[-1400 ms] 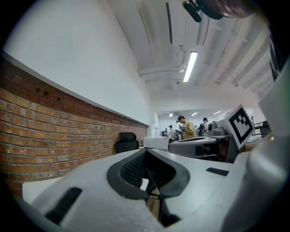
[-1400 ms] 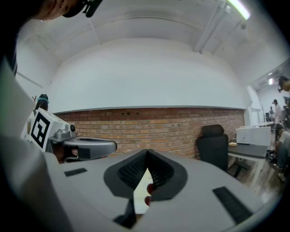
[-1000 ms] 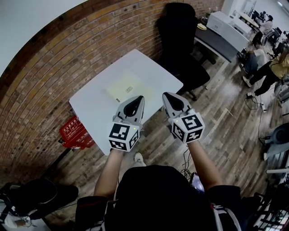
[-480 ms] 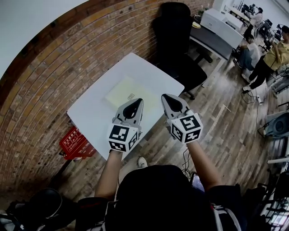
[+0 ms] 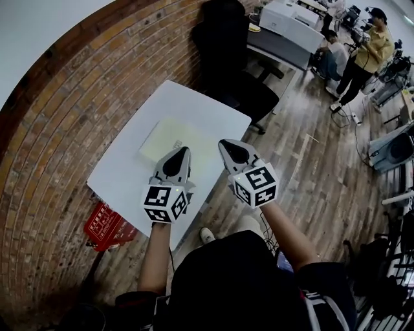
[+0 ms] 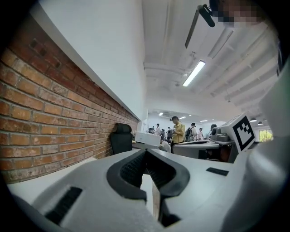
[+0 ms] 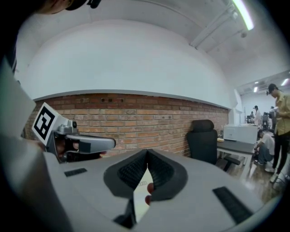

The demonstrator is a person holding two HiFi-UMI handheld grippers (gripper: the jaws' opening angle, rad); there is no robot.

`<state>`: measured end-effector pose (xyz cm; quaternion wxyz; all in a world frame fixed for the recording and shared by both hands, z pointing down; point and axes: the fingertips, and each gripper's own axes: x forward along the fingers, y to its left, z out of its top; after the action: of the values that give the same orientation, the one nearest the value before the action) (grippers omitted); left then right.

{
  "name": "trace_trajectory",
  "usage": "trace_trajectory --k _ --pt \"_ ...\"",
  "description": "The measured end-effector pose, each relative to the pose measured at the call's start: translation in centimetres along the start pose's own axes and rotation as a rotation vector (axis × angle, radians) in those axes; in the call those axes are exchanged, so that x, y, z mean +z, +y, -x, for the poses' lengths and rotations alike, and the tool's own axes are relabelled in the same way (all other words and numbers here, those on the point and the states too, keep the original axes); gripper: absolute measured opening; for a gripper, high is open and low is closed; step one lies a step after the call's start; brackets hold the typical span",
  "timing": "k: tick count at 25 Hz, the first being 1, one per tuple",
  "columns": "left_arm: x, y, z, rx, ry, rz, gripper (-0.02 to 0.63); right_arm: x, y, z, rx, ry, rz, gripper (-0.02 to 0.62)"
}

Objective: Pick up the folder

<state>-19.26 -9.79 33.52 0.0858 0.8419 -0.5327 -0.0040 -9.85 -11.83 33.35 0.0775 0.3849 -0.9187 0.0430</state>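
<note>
Left gripper [image 5: 180, 152] [image 6: 145, 153]: clenched, the jaw tips meet and nothing sits between them. It is held out in the air over the near side of the table, pointing roughly level.
Right gripper [image 5: 224, 143] [image 7: 147, 153]: also clenched and empty, tips together. It is held just beside the left gripper, over the table's near right edge.
Marker cubes: one sits at the back of each gripper, the left cube [image 5: 163, 202] and the right cube [image 5: 257, 185], with a bare forearm behind each.
Folder [image 5: 173, 133]: pale yellow and flat on the table, near its middle. In the head view the left gripper's tip overlaps its near edge and the right gripper's tip lies at its near right corner. Neither gripper holds it.
Table [image 5: 126, 169]: white and square, set cornerwise to the person. One side is against the brick wall.
Brick wall [image 5: 58, 123]: red-brown, running along the left of the scene, with a white wall above it.
Red crate [image 5: 107, 226]: on the floor by the table's near left corner, close to the wall.
Office chair [image 5: 226, 45]: black and high-backed, beyond the table's far corner.
Floor [image 5: 310, 174]: wooden planks.
Desk [image 5: 284, 42]: past the chair, carrying a white printer [image 5: 286, 14].
People [image 5: 365, 52]: a few sit or stand at the far right, well apart from the table.
</note>
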Motion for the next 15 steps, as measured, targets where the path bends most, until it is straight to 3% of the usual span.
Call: trace_trajectory --k 15 --pt "-2.4 -0.9 -2.2 -0.032 0.072 0.017 0.015 -1.4 -3.2 0.4 -0.044 0.017 -0.017 0.028"
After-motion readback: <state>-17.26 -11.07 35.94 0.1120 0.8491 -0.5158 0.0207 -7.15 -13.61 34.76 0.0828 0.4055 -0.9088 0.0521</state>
